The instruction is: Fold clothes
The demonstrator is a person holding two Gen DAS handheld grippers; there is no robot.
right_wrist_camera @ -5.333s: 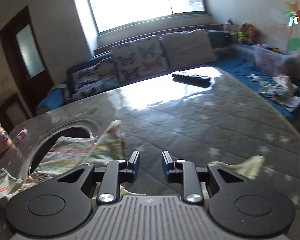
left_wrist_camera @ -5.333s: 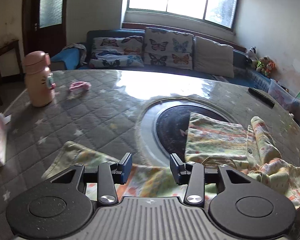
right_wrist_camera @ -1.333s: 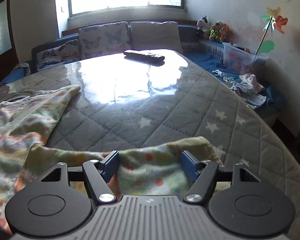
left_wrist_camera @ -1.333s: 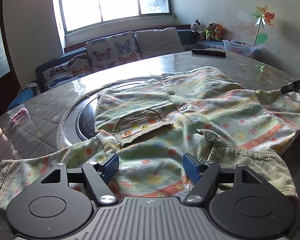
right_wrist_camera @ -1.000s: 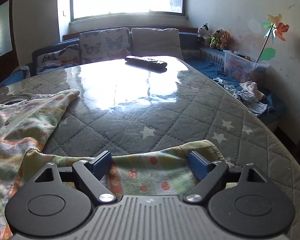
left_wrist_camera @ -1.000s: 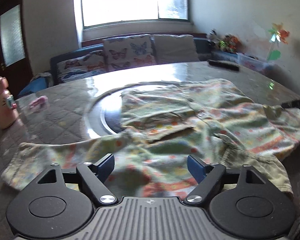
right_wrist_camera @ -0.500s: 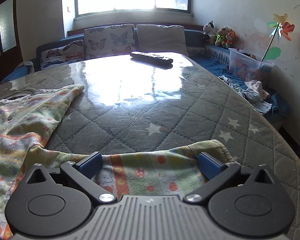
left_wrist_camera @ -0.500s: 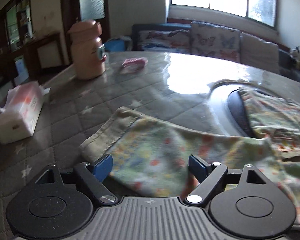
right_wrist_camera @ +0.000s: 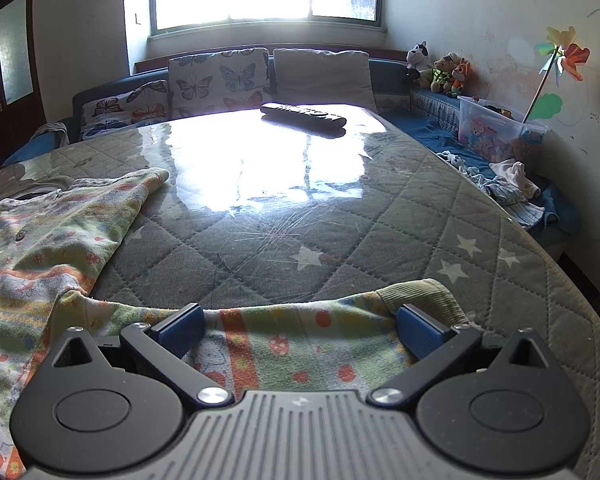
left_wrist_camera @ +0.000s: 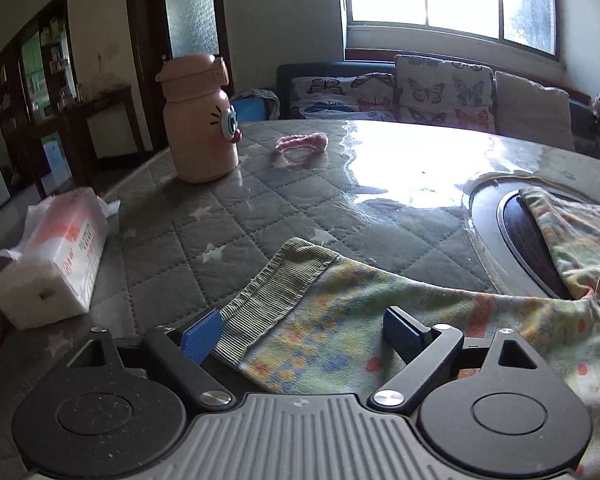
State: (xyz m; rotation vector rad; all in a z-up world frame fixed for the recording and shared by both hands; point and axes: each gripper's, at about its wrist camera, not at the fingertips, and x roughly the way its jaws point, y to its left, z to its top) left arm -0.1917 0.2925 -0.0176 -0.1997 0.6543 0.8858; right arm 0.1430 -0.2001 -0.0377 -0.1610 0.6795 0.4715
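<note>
A child's patterned shirt (left_wrist_camera: 420,320) lies spread flat on the quilted table (left_wrist_camera: 300,216). Its left sleeve ends in a ribbed green cuff (left_wrist_camera: 276,280) in the left wrist view. My left gripper (left_wrist_camera: 304,334) is open, and that cuff end lies between its blue pads. In the right wrist view the shirt body (right_wrist_camera: 52,240) lies at the left and the right sleeve runs to a ribbed cuff (right_wrist_camera: 424,292). My right gripper (right_wrist_camera: 300,328) stands wide open over that sleeve, fingers on either side of it.
A pink bottle (left_wrist_camera: 198,120), a pink hair tie (left_wrist_camera: 300,144) and a tissue pack (left_wrist_camera: 56,256) sit on the table's left side. A remote control (right_wrist_camera: 304,114) lies at the far edge. A dark round inset (left_wrist_camera: 524,236) is under the shirt. A sofa (right_wrist_camera: 228,80) runs behind.
Both grippers opened wide. The left one swung from the shirt's middle out to the left sleeve cuff; the right stayed over the right sleeve. The shirt went from bunched to spread flat.
</note>
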